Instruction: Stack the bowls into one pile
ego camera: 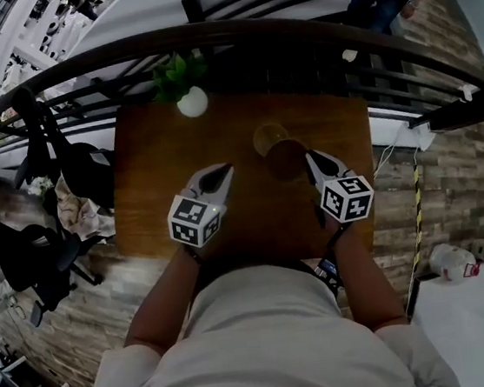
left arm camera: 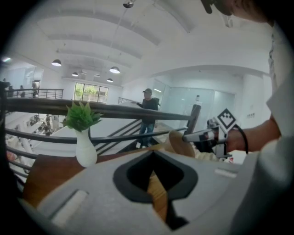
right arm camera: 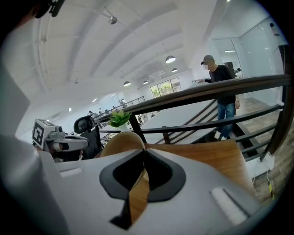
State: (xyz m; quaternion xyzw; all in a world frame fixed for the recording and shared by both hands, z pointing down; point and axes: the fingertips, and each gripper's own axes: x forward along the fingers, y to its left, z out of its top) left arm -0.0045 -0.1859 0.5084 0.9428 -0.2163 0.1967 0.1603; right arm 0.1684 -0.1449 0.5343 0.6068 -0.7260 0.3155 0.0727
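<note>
1. As a person leans over a brown wooden bench (ego camera: 150, 191), the right claw (ego camera: 312, 158) is clamped on the rim of a tan wooden bowl (ego camera: 288, 160), with the bowl's wall pinched between its jaws.
2. The held bowl is tilted over the far right part of the bench. From above it overlaps a second, paler bowl (ego camera: 266, 134) that sits just beyond it. Whether the two touch cannot be told.
3. The left claw (ego camera: 224, 172) is closed with nothing in it. It points downward over the middle of the bench, to the left of both bowls and apart from them.
4. A white vase (ego camera: 193, 103) holding a green plant (ego camera: 177, 72) stands at the bench's far edge, close against a dark metal railing (ego camera: 205, 35).
5. Beyond the railing, a bystander (right arm camera: 223, 92) in a cap and dark top stands on the walkway.
</note>
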